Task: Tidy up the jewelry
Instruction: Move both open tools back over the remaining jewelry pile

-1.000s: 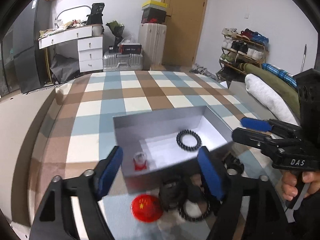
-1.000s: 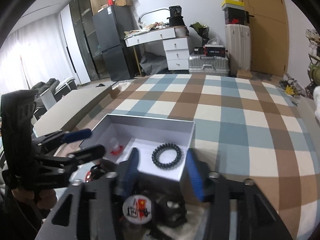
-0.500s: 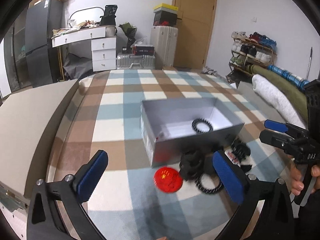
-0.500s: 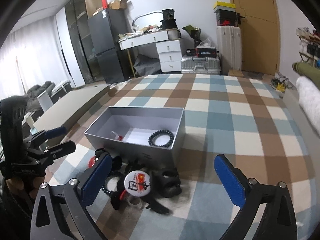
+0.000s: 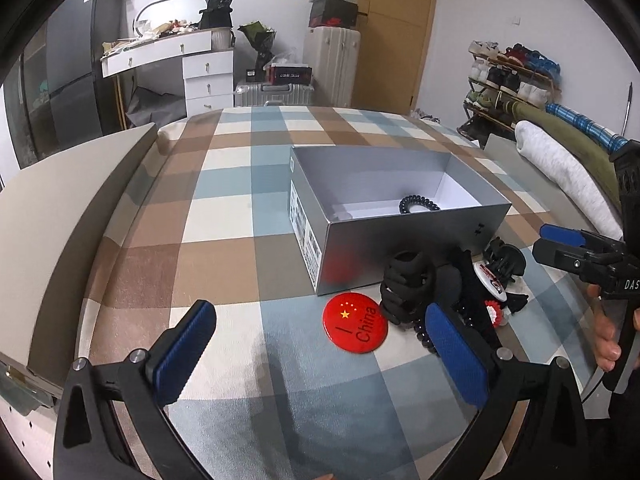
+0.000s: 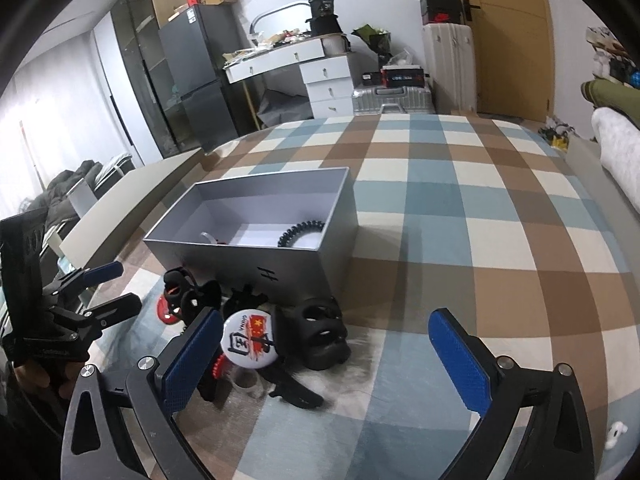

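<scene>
The silver box [image 5: 404,240] sits open on the checked cloth [image 5: 224,216], and I treat it as the destination. A black beaded bracelet [image 5: 419,203] already lies on its white floor, and the right wrist view shows a small clear piece with a red part [image 6: 210,238] near the far end. The rest of the jewelry waits in a loose pile against the box's near wall, close enough for short transfers. It includes a red China badge [image 5: 355,327] lying flat, a black hair claw [image 5: 406,284], a white pin badge [image 6: 250,343] lying among dark clips, and a second black claw [image 6: 324,334] beside it.

I hold my left gripper [image 5: 320,354] low over the cloth, its blue fingers [image 5: 184,354] spread fully with nothing between them; the red badge lies just ahead of the gap, so I judge it the likeliest next pick. My right gripper [image 6: 324,360] is likewise fully released and empty, framing the white badge and the claw. Each gripper shows at the edge of the other's view, one working each side of the pile.
</scene>
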A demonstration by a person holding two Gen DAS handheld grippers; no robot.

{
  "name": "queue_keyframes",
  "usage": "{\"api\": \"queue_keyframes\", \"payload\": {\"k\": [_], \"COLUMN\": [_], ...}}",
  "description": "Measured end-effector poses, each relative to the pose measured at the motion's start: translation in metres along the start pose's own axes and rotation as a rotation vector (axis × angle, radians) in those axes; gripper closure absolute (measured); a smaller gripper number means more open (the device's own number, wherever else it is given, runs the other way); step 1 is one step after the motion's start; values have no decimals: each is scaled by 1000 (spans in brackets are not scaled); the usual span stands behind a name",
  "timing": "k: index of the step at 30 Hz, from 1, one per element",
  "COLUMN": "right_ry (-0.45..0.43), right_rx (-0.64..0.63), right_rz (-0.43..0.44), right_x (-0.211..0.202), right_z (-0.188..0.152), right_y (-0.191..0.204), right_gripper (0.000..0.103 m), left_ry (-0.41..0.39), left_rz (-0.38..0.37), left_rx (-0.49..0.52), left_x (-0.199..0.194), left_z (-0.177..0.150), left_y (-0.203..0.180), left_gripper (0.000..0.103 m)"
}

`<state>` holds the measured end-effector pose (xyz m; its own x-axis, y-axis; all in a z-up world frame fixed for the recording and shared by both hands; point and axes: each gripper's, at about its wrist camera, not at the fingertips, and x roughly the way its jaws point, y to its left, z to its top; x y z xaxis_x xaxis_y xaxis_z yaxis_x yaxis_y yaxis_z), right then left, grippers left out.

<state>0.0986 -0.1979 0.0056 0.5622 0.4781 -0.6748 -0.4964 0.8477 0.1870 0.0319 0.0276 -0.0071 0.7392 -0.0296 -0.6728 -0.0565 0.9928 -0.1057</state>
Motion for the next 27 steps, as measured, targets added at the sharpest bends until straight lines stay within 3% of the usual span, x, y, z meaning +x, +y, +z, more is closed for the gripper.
{"api": "queue_keyframes", "payload": {"k": [13, 27], "right_ry": [72, 86], "right_rx": [9, 34], "right_rz": [-38, -55], "right_x": [18, 19], "right_z": [-7, -7], "right_y": [1, -10], "right_gripper": [0, 0], "left_ry": [9, 21], "left_rz": [20, 35], "left_rx": [25, -3], "left_x": [2, 4], "left_z": [-4, -2], "left_y": [-4, 2], "left_gripper": [1, 1]}}
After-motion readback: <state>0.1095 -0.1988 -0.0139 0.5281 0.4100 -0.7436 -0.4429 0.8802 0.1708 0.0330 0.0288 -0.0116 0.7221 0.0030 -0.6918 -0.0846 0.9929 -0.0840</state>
